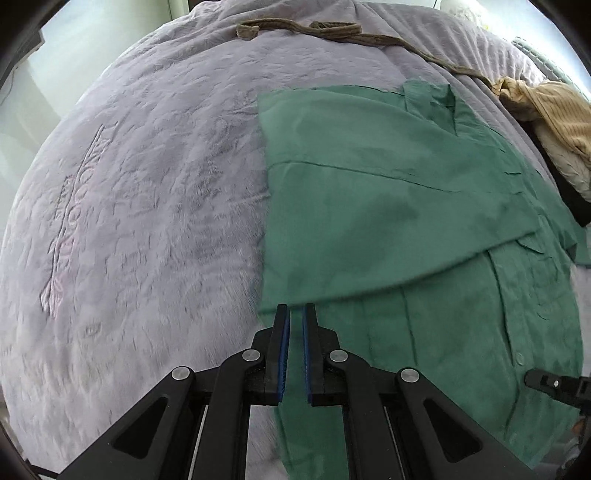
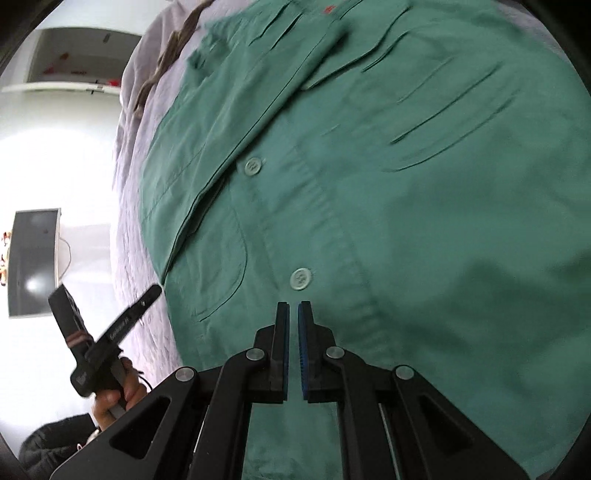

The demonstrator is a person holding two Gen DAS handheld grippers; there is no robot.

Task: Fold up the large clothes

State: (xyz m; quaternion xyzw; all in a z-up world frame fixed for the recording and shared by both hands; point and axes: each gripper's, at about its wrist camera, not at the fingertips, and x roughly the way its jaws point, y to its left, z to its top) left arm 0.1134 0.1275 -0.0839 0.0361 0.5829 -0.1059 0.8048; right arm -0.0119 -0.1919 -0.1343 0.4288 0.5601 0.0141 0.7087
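Note:
A green button-up shirt [image 1: 369,206] lies on a lavender bedspread [image 1: 147,203], with one side folded over its front. My left gripper [image 1: 296,306] hovers at the lower corner of that folded flap, jaws shut with only a slit between the blue pads and no cloth gripped. My right gripper [image 2: 293,303] is over the shirt's [image 2: 406,221] button placket, just below a pale button [image 2: 301,278], shut and empty. In the right wrist view a hand [image 2: 118,391] holds the left gripper beside the shirt's edge.
A brown fabric belt [image 1: 332,29] trails across the far side of the bed. A tan ribbed garment [image 1: 554,110] is heaped at the right. Beyond the bed's edge stand a dark screen [image 2: 33,262] and a wall shelf [image 2: 74,55].

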